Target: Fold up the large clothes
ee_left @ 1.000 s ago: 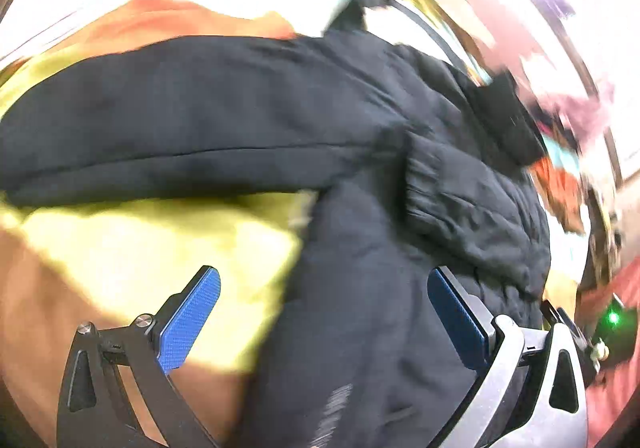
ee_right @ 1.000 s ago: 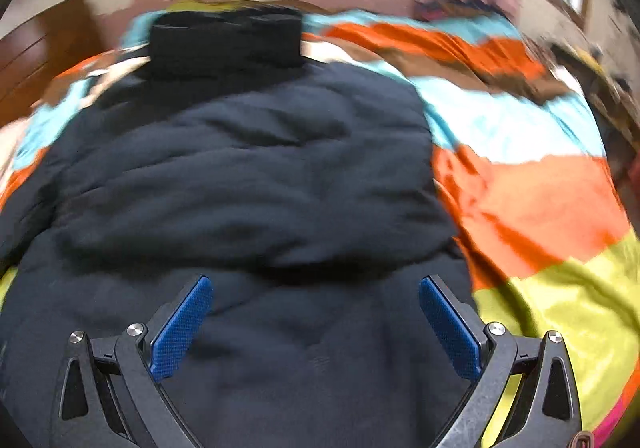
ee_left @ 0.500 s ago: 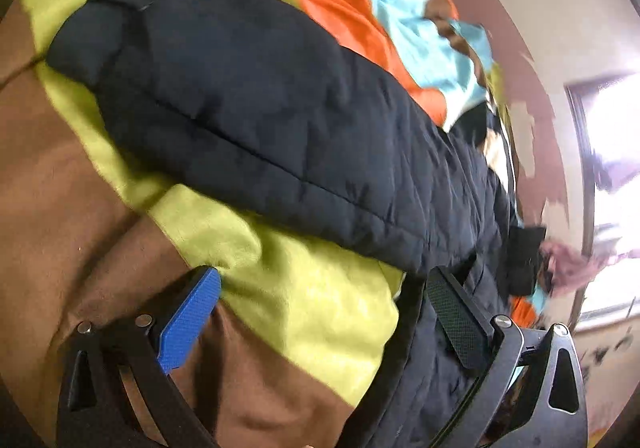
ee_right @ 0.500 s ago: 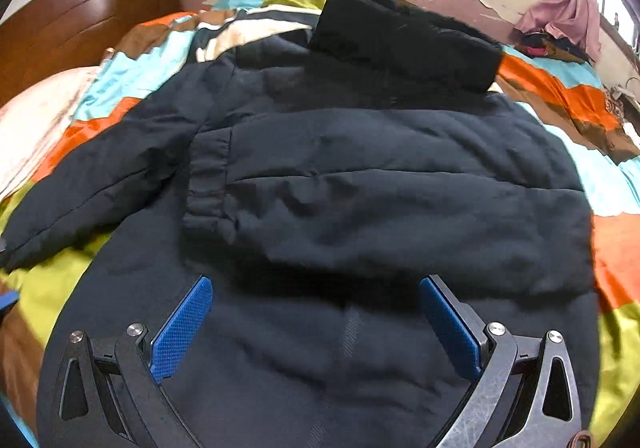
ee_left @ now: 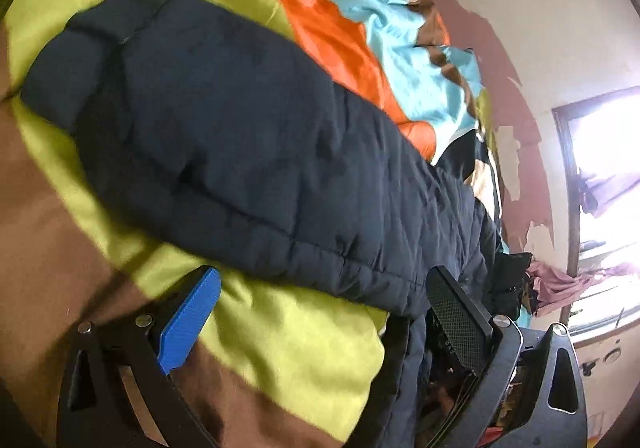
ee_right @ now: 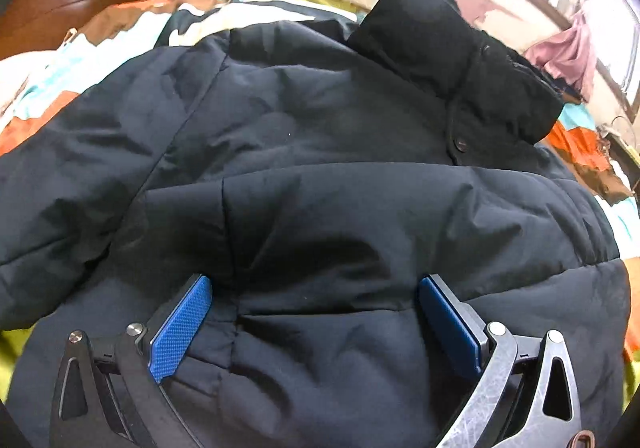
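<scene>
Across the middle of both frames the dark puffer jacket (ee_right: 320, 187) lies flat on the bed's colourful quilt (ee_left: 280, 328) — sleeve spread for folding. Left claw (ee_left: 320, 312) and right claw (ee_right: 316, 312) both gape empty.

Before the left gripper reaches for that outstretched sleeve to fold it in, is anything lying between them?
Nothing visible does. The left gripper is open over bare bedspread, with the jacket's sleeve just ahead of its fingertips. No other item lies on that stretch.
</scene>
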The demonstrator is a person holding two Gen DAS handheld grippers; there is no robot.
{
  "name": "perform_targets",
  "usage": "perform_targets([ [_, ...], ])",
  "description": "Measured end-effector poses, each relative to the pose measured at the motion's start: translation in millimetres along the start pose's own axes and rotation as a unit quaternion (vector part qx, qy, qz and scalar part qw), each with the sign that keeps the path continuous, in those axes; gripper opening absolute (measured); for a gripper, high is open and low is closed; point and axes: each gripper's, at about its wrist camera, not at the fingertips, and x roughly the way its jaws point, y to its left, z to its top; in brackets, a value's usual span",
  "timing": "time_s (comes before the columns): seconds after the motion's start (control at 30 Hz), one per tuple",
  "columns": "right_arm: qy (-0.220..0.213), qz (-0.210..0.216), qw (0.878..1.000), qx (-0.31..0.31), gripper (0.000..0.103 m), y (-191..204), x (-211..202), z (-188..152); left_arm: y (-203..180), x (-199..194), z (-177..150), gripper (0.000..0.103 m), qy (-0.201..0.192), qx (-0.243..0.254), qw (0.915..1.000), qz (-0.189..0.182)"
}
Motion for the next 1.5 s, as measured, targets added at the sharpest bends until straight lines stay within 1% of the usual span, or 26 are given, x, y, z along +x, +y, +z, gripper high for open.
perform_targets([
  [0.13, 0.003, 0.006, 1.000, 0.003, 0.103, -2.3, 1.0, 0.9, 9.2, 8.7, 7.5, 0.098, -0.006, -0.016, 0.9998, 0.010],
  [0.2, 0.003, 0.004, 1.000, 0.001, 0.103, -0.5, 2.5, 2.5, 14.9, 8.5, 12.2, 0.093, -0.015, -0.027, 0.9995, 0.004],
  [0.27, 0.002, 0.003, 1.000, 0.000, 0.103, 0.8, 2.5, 2.6, 23.7, 9.0, 18.7, 0.083, -0.028, -0.051, 0.9983, -0.011],
  [0.3, 0.002, 0.002, 1.000, -0.001, 0.103, 1.7, 2.4, 2.9, 27.5, 9.2, 21.5, 0.077, -0.029, -0.058, 0.9978, -0.011],
  [0.37, 0.000, 0.000, 1.000, -0.002, 0.103, 3.1, 2.1, 2.6, 36.0, 9.3, 24.7, 0.032, -0.026, -0.075, 0.9967, 0.015],
  [0.4, -0.002, -0.004, 1.000, -0.004, 0.103, 3.7, 0.8, 2.4, 40.5, 9.2, 26.0, 0.025, -0.023, -0.082, 0.9961, 0.022],
  [0.47, -0.006, -0.007, 1.000, -0.006, 0.103, 5.1, -1.0, 2.4, 50.3, 5.9, 26.8, 0.012, -0.025, -0.111, 0.9935, -0.005],
  [0.5, -0.006, -0.007, 1.000, -0.006, 0.103, 5.3, -2.2, 3.0, 50.1, 3.3, 26.8, 0.010, -0.028, -0.115, 0.9929, -0.012],
  [0.53, -0.005, -0.005, 1.000, -0.006, 0.103, 5.1, -3.1, 3.7, 45.2, -1.7, 26.8, 0.008, -0.037, -0.109, 0.9932, -0.016],
  [0.63, -0.009, 0.010, 1.000, 0.006, 0.103, -2.4, -14.0, 8.1, 10.4, -18.8, 26.3, 0.008, -0.083, -0.036, 0.9959, 0.005],
  [0.7, -0.020, 0.027, 0.999, 0.032, 0.103, -15.2, -30.1, 11.0, -19.2, -31.9, 21.4, 0.007, -0.112, 0.024, 0.9934, 0.005],
  [0.73, -0.023, 0.036, 0.998, 0.043, 0.103, -21.9, -37.4, 12.2, -34.5, -38.0, 16.8, 0.007, -0.126, 0.057, 0.9904, 0.001],
  [0.8, -0.025, 0.061, 0.996, 0.060, 0.103, -39.5, -54.7, 14.3, -68.7, -47.6, 3.1, 0.007, -0.148, 0.130, 0.9804, -0.004],
  [0.83, -0.026, 0.068, 0.995, 0.064, 0.103, -47.6, -62.3, 14.7, -85.4, -51.3, -6.4, 0.007, -0.156, 0.167, 0.9736, -0.012],
  [0.9, -0.024, 0.073, 0.995, 0.062, 0.103, -67.6, -80.2, 14.5, -122.4, -55.4, -29.9, 0.007, -0.161, 0.255, 0.9524, -0.042],
  [0.93, -0.024, 0.072, 0.995, 0.060, 0.103, -74.7, -86.2, 13.6, -143.9, -57.9, -49.2, 0.007, -0.169, 0.306, 0.9350, -0.060],
  [1.0, -0.027, 0.068, 0.996, 0.056, 0.103, -99.0, -106.0, 10.4, -170.2, -56.5, -77.0, 0.007, -0.161, 0.354, 0.9177, -0.078],
  [1.1, -0.037, 0.045, 0.997, 0.056, 0.103, -129.4, -129.4, 2.6, -205.0, -43.9, -123.8, 0.007, -0.106, 0.414, 0.8924, -0.145],
  [1.17, -0.042, 0.028, 0.997, 0.059, 0.103, -154.9, -143.6, -7.1, -221.3, -27.7, -154.1, 0.007, -0.041, 0.441, 0.8791, -0.177],
  [1.23, -0.040, 0.018, 0.997, 0.067, 0.103, -177.4, -151.9, -19.1, -229.7, -9.5, -181.9, 0.007, 0.019, 0.456, 0.8683, -0.195],
  [1.27, -0.035, 0.015, 0.996, 0.075, 0.103, -191.1, -154.7, -28.0, -232.5, 1.5, -198.4, 0.007, 0.050, 0.473, 0.8589, -0.190],
  [1.3, -0.031, 0.015, 0.996, 0.084, 0.103, -201.2, -156.8, -35.6, -233.5, 9.9, -211.8, 0.007, 0.070, 0.491, 0.8493, -0.182],
  [1.37, -0.019, 0.023, 0.993, 0.113, 0.103, -222.0, -158.2, -52.8, -231.1, 29.6, -240.9, 0.007, 0.105, 0.534, 0.8261, -0.147],
  [1.4, -0.012, 0.039, 0.990, 0.136, 0.103, -233.5, -158.1, -63.0, -227.0, 40.7, -252.5, 0.007, 0.126, 0.544, 0.8192, -0.131],
  [1.43, -0.006, 0.060, 0.985, 0.162, 0.103, -244.2, -157.5, -72.6, -223.0, 47.6, -258.4, 0.007, 0.140, 0.546, 0.8169, -0.124],
  [1.5, -0.001, 0.119, 0.965, 0.231, 0.103, -266.8, -154.8, -93.5, -214.6, 65.1, -269.0, 0.008, 0.177, 0.541, 0.8148, -0.110],
])
